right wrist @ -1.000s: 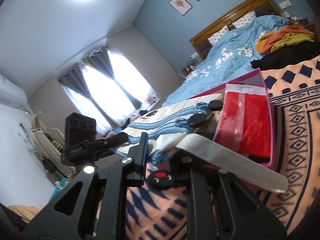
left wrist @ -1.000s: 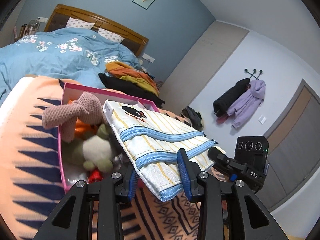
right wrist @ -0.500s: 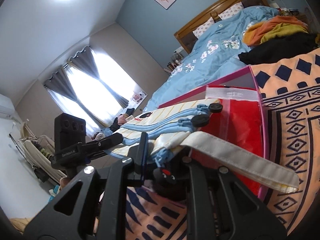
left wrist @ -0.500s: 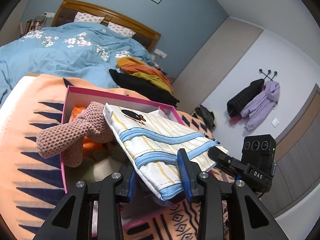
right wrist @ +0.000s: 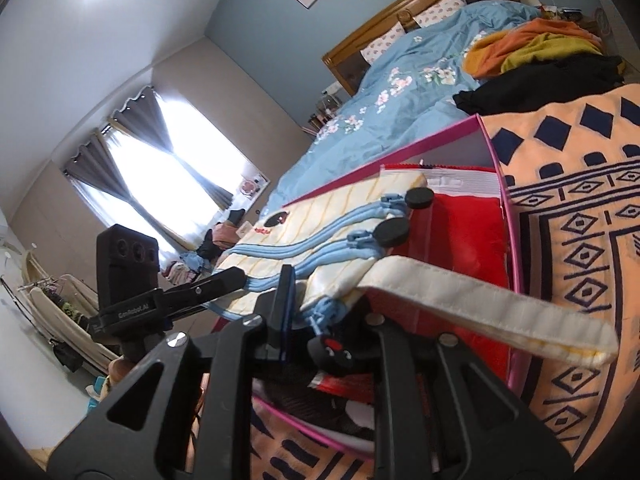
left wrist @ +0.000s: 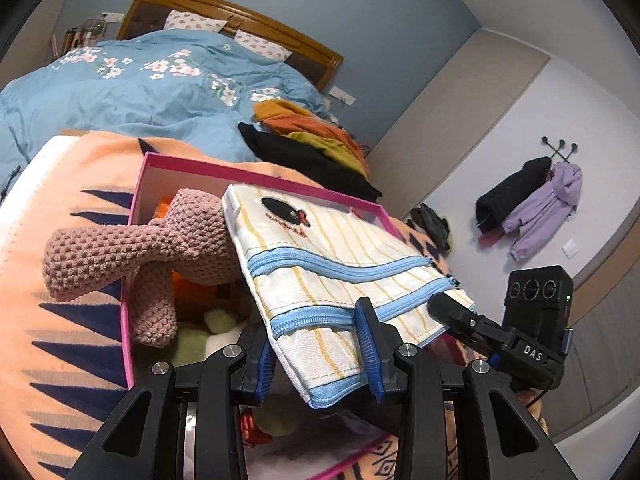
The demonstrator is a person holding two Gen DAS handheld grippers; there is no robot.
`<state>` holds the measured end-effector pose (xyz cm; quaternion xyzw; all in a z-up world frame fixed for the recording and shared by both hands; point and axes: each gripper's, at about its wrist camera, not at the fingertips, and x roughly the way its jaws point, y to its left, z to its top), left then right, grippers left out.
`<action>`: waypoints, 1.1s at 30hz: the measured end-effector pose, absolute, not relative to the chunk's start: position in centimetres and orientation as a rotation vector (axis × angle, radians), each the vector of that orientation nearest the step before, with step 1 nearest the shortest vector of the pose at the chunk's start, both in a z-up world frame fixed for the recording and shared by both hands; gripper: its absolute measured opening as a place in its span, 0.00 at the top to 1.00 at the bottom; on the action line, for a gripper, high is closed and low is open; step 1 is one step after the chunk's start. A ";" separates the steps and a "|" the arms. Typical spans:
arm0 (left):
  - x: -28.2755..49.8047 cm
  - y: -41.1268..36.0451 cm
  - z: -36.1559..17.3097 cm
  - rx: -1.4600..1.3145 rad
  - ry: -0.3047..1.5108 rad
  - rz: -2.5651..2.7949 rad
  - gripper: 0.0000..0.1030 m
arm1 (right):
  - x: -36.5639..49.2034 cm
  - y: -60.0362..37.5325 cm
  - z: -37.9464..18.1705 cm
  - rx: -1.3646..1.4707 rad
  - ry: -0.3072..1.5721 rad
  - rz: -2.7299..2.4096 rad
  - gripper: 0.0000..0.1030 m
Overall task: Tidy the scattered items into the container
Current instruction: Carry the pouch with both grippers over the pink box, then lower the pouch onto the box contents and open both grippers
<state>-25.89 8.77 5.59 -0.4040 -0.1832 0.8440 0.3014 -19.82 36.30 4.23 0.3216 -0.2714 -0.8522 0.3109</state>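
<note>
Over the pink box (left wrist: 140,184), striped pouch (left wrist: 340,264) is clamped by left gripper (left wrist: 316,354) and right gripper (right wrist: 320,304), above knitted toy (left wrist: 160,248).

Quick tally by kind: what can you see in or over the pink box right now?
Striped zip pouch, held over the pink box by both hand-held grippers, left and right: 1
Pink crochet toy: 1
Pale green plush toy: 1
Red packet: 1
Total: 4 clearly visible; more lies hidden beneath.
</note>
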 end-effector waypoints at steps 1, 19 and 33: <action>-26.0 8.8 5.4 -1.080 -0.486 2.239 0.65 | -20.0 36.3 4.1 0.860 -0.720 -2.252 0.79; -26.4 9.4 4.7 -1.087 -0.434 2.309 0.45 | -18.8 35.1 4.3 0.920 -0.521 -2.398 0.68; -24.6 9.3 5.4 -1.039 -0.354 2.403 0.42 | -16.4 35.1 4.7 0.934 -0.352 -2.470 0.50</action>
